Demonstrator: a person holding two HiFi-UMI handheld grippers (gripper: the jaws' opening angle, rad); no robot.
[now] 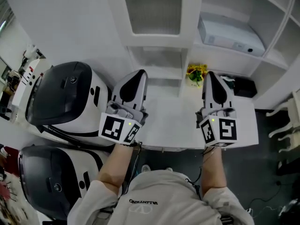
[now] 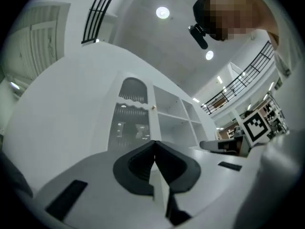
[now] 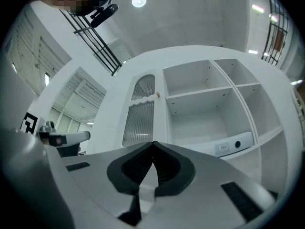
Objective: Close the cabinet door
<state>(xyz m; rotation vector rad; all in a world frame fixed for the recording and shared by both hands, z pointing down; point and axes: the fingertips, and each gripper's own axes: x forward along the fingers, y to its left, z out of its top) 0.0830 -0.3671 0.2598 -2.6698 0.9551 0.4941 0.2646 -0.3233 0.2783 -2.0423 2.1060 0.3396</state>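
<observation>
The white cabinet door (image 1: 157, 8), with a ribbed glass panel, lies flush in its frame at the top of the head view. The door (image 3: 140, 113) and its small knob (image 3: 157, 95) also show in the right gripper view. In the left gripper view the door (image 2: 131, 113) stands straight ahead. My left gripper (image 1: 140, 74) (image 2: 154, 142) hangs short of the cabinet, shut, with nothing in it. My right gripper (image 1: 209, 75) (image 3: 152, 143) is level with it to the right, also shut and empty. Neither touches the door.
Open shelves (image 3: 209, 99) lie right of the door, one holding a white device (image 1: 229, 34). Yellow flowers (image 1: 197, 73) and a black box (image 1: 244, 86) sit on the white counter (image 1: 173, 121). Two black-and-white machines (image 1: 61, 97) (image 1: 51, 182) stand at the left.
</observation>
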